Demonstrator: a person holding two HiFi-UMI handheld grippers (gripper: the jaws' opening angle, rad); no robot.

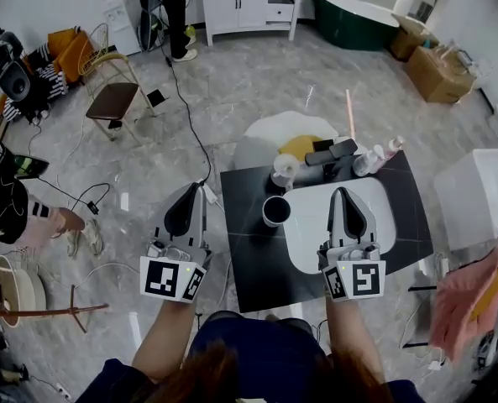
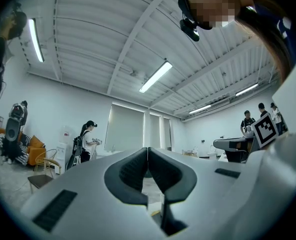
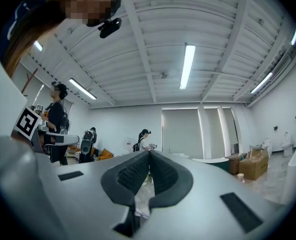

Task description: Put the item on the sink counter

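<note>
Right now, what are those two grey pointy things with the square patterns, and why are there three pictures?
They are tools that a person holds: a left hand-held gripper and a right hand-held gripper, each with two pinching jaws. One picture comes from a camera on the person's head, looking down. The other two come from cameras riding on the grippers. Below is a black sink counter with a white basin, a dark cup and some bottles. Both grippers are closed and hold nothing.

Ahead of me a person [image 1: 175, 15] is standing just left of a white cabinet [image 1: 249, 8]; a dark green bathtub [image 1: 353, 19] and cardboard boxes [image 1: 437, 74] are sitting right of it, a brown chair [image 1: 114, 101] further left.
</note>
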